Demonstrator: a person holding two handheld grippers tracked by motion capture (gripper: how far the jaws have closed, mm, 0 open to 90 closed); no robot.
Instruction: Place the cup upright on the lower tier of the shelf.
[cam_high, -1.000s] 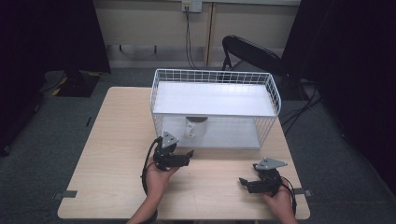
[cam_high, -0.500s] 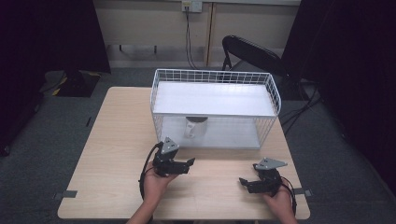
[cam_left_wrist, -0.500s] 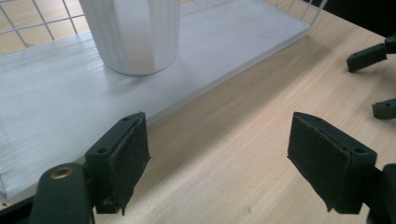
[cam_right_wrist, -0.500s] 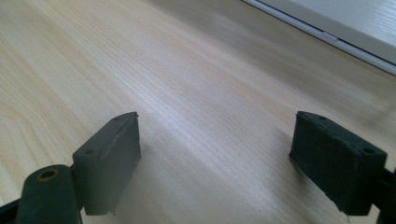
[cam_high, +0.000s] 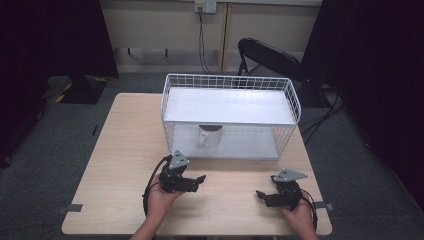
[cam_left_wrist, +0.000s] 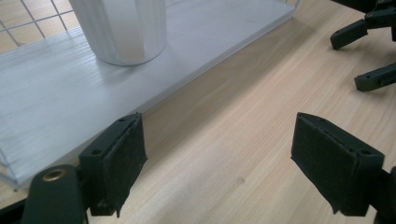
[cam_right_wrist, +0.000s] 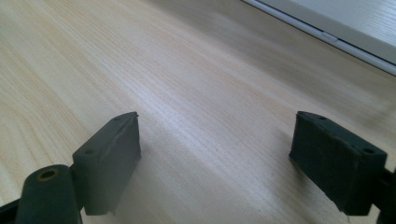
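Note:
A white wire basket (cam_high: 230, 80) with two white shelves stands at the back middle of the wooden table (cam_high: 125, 145). A white mug (cam_high: 209, 137) stands on its lower shelf (cam_high: 250, 145); the left gripper view shows the mug (cam_left_wrist: 122, 28) close up. My left gripper (cam_high: 198, 182) rests low in front of the basket, open and empty, pointing right. My right gripper (cam_high: 264, 197) sits near the front right edge, open and empty, pointing left. In the left gripper view its open tips (cam_left_wrist: 366, 58) appear at the upper right.
A black folding chair (cam_high: 270, 55) stands behind the table. Black curtains hang at both sides. Cables run along the grey floor at the right. Bare tabletop lies left of the basket and between the grippers.
My left gripper has drifted slightly toward the front and right, away from the basket. The right gripper has stayed put.

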